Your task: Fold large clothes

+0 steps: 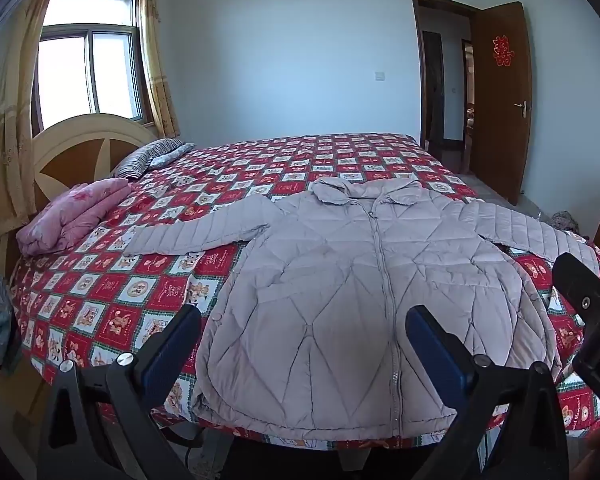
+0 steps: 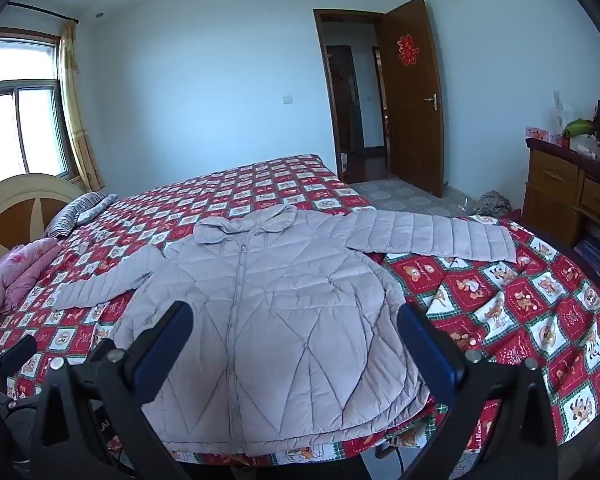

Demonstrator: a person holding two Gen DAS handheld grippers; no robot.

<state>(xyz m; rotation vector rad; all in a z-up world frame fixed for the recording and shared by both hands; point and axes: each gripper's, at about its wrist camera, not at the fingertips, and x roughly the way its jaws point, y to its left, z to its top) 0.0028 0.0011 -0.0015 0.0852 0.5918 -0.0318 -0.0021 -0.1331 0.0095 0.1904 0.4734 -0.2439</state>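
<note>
Plainly, from the left wrist view, the jacket lies face up and zipped on the bed, spread flat on the red patterned bedspread near the bed's near edge. Its collar points away toward the far wall and its hem hangs close to the near edge, so the long axis runs from the camera toward the wall, along the zipper. One sleeve stretches out to the left toward the pink folded blanket; the other runs off to the right. The left hand-held gripper hovers above the hem with its jaws wide apart and nothing between them. At the right edge the other gripper's body shows, too partial to judge from here.

From the right wrist view, the same jacket sits in the same pose, collar far, hem near. The right sleeve lies straight out to the right, well apart from the dresser. The right hand-held gripper is also wide and empty above the lower body of the jacket.

The quilted jacket looks light, puffy and soft, likely with a slick shell, so a shallow pinch may slip. I would take hold at a sleeve cuff or at the hem corners, pinching through the full padded layer, and expect the fold to spring back somewhat.
</note>
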